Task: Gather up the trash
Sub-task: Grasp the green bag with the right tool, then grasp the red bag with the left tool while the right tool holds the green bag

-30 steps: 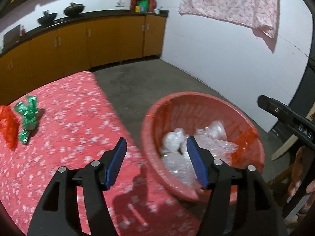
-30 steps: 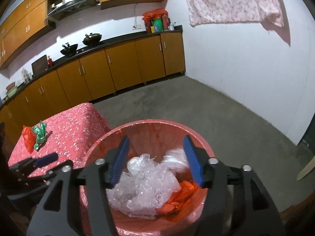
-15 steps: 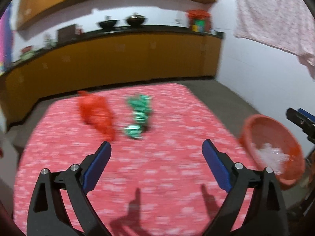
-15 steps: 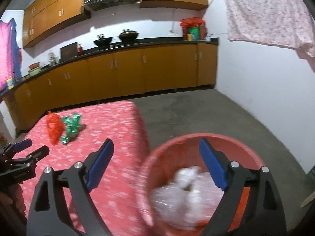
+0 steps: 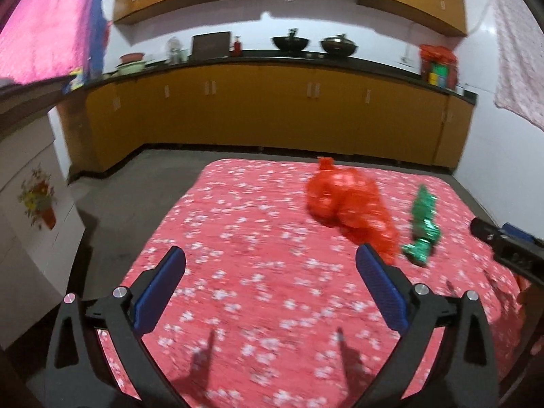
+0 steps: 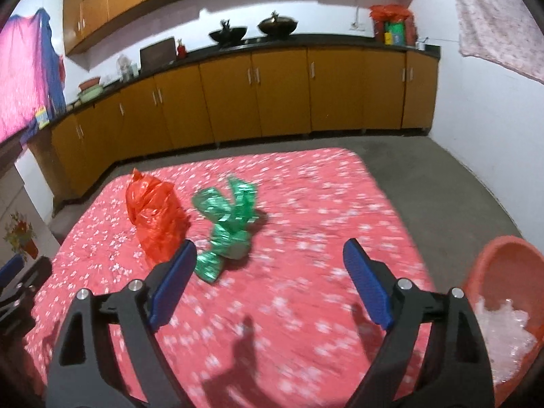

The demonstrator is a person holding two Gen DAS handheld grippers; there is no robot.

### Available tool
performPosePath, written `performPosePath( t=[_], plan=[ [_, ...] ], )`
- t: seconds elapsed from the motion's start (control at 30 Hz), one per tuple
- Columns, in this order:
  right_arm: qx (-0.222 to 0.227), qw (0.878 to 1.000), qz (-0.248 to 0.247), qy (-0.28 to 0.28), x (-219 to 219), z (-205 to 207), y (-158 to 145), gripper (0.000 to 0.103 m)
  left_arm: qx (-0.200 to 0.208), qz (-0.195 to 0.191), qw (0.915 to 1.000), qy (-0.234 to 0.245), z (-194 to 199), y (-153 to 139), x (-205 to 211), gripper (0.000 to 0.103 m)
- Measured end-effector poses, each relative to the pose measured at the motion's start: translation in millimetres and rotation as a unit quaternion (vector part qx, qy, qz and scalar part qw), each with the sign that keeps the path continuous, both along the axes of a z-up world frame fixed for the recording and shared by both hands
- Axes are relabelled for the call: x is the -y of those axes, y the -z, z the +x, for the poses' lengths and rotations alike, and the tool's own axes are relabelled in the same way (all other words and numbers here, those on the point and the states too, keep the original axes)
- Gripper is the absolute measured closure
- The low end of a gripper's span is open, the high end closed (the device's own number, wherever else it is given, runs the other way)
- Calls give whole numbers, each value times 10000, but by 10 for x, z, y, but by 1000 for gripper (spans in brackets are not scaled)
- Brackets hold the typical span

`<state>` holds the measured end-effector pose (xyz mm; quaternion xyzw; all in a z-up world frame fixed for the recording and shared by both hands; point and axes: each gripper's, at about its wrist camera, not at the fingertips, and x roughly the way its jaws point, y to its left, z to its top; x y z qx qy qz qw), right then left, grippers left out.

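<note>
Table: a red flowered cloth (image 6: 306,204) covers the top, its far edge and right corner in full view, bare concrete floor beyond
Red bag: a crumpled red plastic bag (image 6: 154,217) lies on the cloth toward the far left
Green wrapper: a crinkled green foil wrapper (image 6: 227,227) lies just right of the red bag, close beside it
Basin: an orange basin (image 6: 499,265) sits off the table's right edge, holding clear crumpled plastic (image 6: 503,326)
Surroundings: yellow cabinets (image 5: 272,108) run along the far wall, well back from the table
Left gripper (image 5: 270,265): jaws wide and opening, nothing between them, red bag ahead to its right
Right gripper (image 6: 268,258): jaws wide, easing closed, empty; green wrapper just ahead by its left finger
Open room: the near cloth is bare under both grippers
</note>
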<state>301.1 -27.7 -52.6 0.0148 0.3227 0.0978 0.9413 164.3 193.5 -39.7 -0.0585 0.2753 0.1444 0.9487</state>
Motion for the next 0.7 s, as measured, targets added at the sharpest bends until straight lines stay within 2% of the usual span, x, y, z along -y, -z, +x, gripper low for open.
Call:
performPosePath(
  t=[0.07, 0.13, 0.3, 0.4, 0.47, 0.5, 0.7],
  plan=[
    [-127, 9998, -115, -68, -192, 139, 77, 28, -3, -63, 9999, -101, 45, 26, -93, 4],
    [-284, 9992, -237, -124, -339, 263, 150, 33, 0, -97, 9998, -156, 76, 47, -144, 4],
    [-570, 9971, -505, 14, -511, 531, 280, 38, -44, -136, 9997, -203, 164, 72, -203, 4],
    [-795, 9954, -541, 24, -503, 649, 344, 47, -42, -195, 9997, -147, 199, 54, -201, 4],
    [-970, 9935, -589, -35, -472, 692, 406, 66, -61, -221, 9997, -59, 256, 39, -163, 4],
    [-1051, 9926, -612, -62, -435, 693, 432, 69, -66, -232, 9997, -2, 282, 37, -136, 4],
    [-809, 9951, -567, 78, -32, 490, 368, 71, -78, -349, 9983, 453, 541, 11, 212, 2]
  ],
)
